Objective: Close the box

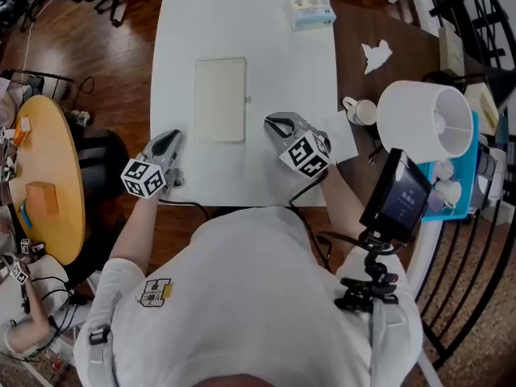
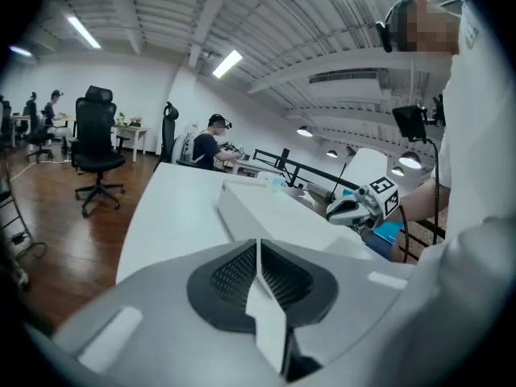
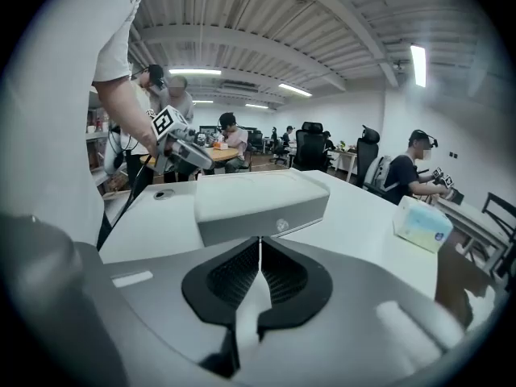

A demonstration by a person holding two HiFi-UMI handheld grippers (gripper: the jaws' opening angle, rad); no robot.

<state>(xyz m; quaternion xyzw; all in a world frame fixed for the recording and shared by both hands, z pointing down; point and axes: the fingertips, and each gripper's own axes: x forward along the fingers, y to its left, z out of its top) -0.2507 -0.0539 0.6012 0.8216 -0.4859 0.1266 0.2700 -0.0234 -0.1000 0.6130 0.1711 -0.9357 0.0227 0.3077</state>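
A flat white box [image 1: 220,99] lies on the white table [image 1: 274,47] with its lid down; it also shows as a long block [image 2: 266,214] in the left gripper view and with a small round clasp on its side [image 3: 262,204] in the right gripper view. My left gripper [image 1: 171,141] rests near the table's front left edge, apart from the box, jaws shut and empty [image 2: 258,244]. Just right of the box's near corner, my right gripper [image 1: 278,124] is also shut on nothing [image 3: 260,242].
A tissue pack [image 1: 311,11] sits at the table's far right. Right of the table stand a white lamp shade [image 1: 423,119], a cup [image 1: 362,111] and a phone on a mount [image 1: 401,196]. A round wooden table [image 1: 48,180] is at the left. People sit at desks behind.
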